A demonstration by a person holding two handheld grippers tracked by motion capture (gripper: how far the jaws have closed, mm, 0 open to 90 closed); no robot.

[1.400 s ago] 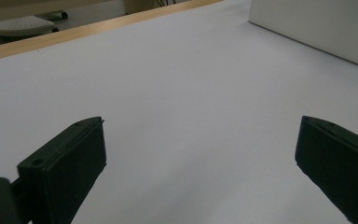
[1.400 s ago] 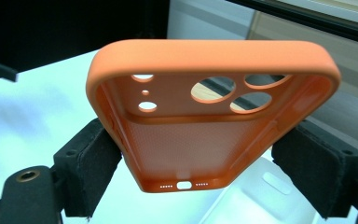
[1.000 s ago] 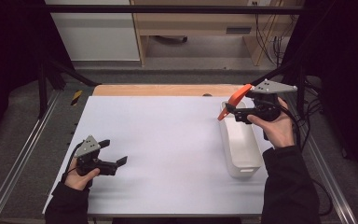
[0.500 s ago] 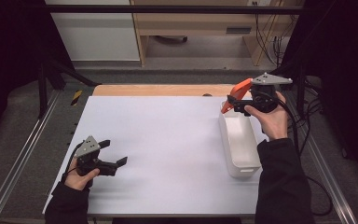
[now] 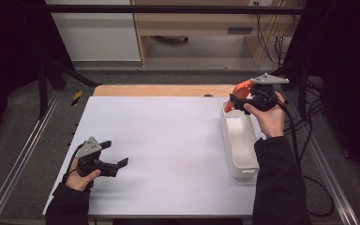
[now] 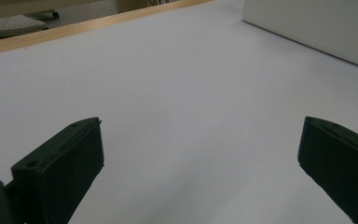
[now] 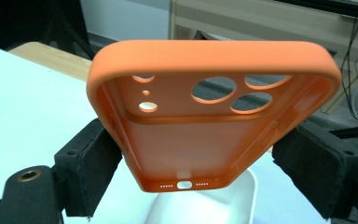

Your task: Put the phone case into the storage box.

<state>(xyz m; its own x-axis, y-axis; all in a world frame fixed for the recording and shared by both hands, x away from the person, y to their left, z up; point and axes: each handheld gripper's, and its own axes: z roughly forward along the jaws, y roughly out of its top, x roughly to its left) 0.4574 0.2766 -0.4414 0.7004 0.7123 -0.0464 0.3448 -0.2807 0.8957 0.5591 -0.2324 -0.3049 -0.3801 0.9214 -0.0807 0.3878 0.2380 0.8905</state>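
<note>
Left gripper [image 5: 115, 165], nearest the person, rests low on the white table [image 5: 168, 150] at its near left corner, jaws spread wide with nothing between them; the left gripper view looks across bare tabletop between the two black pads [image 6: 58, 168] toward the side wall of the white bin [image 6: 317, 25] in the distance. It appears to have no part in the work right now.

Farther off, on the right side of the table, the long white bin [image 5: 238, 140] lies with its length running away from the person. Its inside looks empty as far as the high view shows, though the far end is partly hidden.

At that far end the right gripper [image 5: 234, 100] hangs just above the bin's rim, its jaws clamped on an orange phone case [image 5: 236, 91]. In the right gripper view the phone case [image 7: 205, 121] is pinched by its two long edges, open side up, camera cut-outs toward the far end, with the bin [image 7: 214, 205] directly beneath.

Judging by this, the pickup and carry are done; what seems left is lowering the case into the bin, opening the jaws and drawing the hand back.
</note>
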